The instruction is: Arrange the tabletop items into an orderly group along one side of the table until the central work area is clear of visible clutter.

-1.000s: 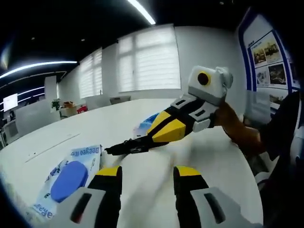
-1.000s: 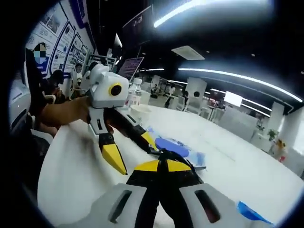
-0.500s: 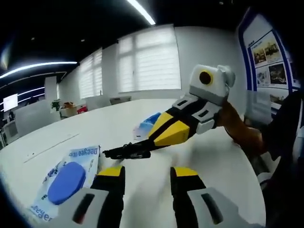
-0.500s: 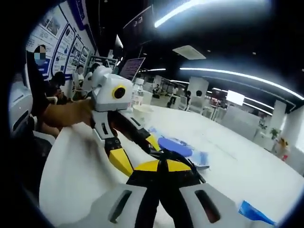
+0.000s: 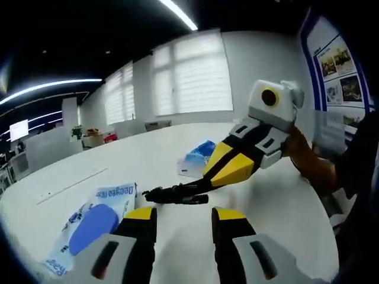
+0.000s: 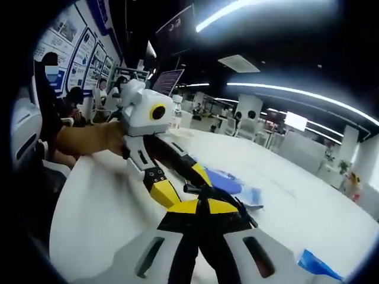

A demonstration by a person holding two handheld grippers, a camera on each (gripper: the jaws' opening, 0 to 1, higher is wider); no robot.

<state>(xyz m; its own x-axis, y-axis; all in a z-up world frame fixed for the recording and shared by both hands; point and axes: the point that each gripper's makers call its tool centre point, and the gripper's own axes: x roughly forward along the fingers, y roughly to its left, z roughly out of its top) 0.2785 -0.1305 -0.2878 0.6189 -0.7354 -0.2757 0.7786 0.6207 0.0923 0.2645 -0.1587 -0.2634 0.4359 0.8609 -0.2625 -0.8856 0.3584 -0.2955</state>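
**2 grippers over a white table, flat packets lying apart**

In the left gripper view the left gripper (image 5: 178,218) rises from the bottom with its 2 yellow-tipped jaws standing apart, nothing between them; the white table (image 5: 278,201) beneath is smooth and matte; a flat, glossy wipes packet (image 5: 95,223) with a rounded blue oval lid and blue lettering lies just left of the left jaw; a second blue-and-white packet (image 5: 198,160) lies farther off, well apart from the first. The right gripper (image 5: 155,194) reaches in from the right, its angular yellow-and-black body narrowing to thin black jaws pressed together; whether anything sits between them is hard to tell.

In the right gripper view the right gripper (image 6: 201,195) shows its jaws closed into 1 dark seam; the left gripper (image 6: 177,189) crosses from the left, held by a hand (image 6: 89,139); the wipes packet (image 6: 228,182) lies beyond; a crumpled blue packet (image 6: 317,263) sits at the lower right.
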